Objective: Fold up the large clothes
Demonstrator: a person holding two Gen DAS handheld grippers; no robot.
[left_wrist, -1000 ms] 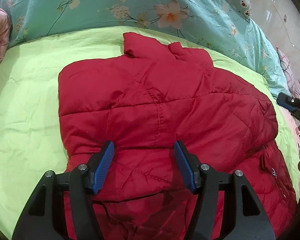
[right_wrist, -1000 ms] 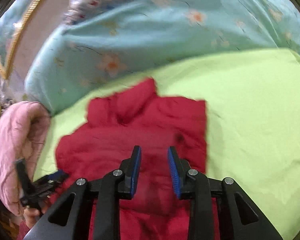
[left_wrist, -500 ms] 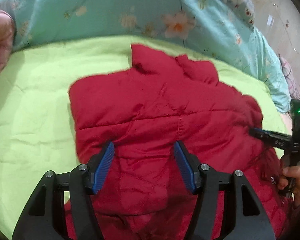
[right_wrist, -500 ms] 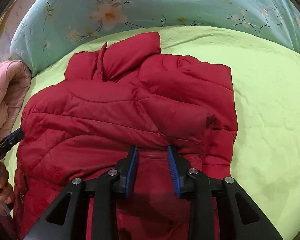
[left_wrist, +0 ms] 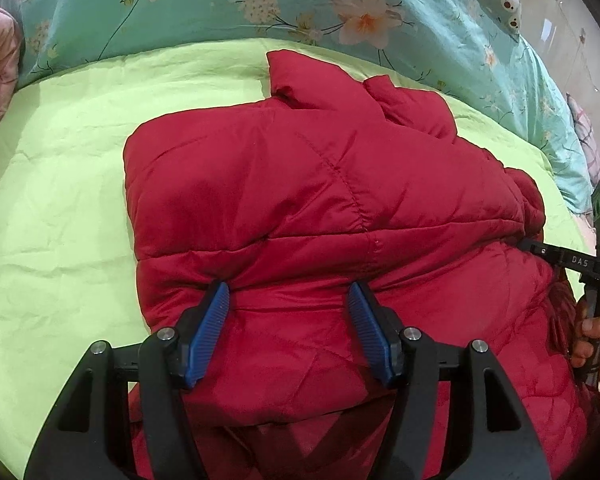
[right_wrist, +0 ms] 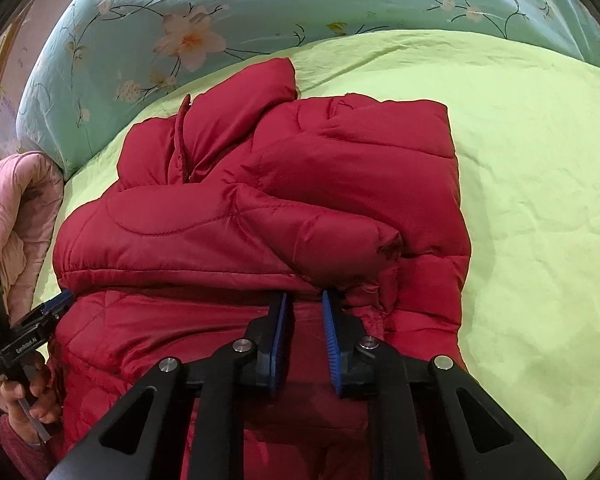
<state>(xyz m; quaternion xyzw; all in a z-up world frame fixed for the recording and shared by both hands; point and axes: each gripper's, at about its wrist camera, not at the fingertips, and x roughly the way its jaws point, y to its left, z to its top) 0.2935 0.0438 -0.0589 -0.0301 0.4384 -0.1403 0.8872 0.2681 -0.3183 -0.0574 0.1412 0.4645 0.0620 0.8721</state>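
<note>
A red quilted puffer jacket (left_wrist: 320,208) lies on the lime-green sheet (left_wrist: 60,200), sleeves folded in over the body and collar toward the far side. It also shows in the right wrist view (right_wrist: 260,232). My left gripper (left_wrist: 288,292) is open, its blue pads low over the jacket near a fold edge, holding nothing. My right gripper (right_wrist: 304,300) has its jaws narrowly apart just under the folded sleeve's cuff (right_wrist: 364,248); no cloth shows between the pads. Each gripper appears at the other view's edge, the right one (left_wrist: 540,250) and the left one (right_wrist: 56,306).
A teal floral quilt (left_wrist: 260,4) is bunched along the far side of the bed. A pink padded cloth (right_wrist: 16,208) lies at the bed's edge. The green sheet (right_wrist: 540,200) spreads wide beside the jacket.
Both grippers have moved in closer and lower over the jacket. The right gripper's jaws have narrowed slightly and now sit at the folded sleeve's cuff. The jacket's folds look unchanged.
</note>
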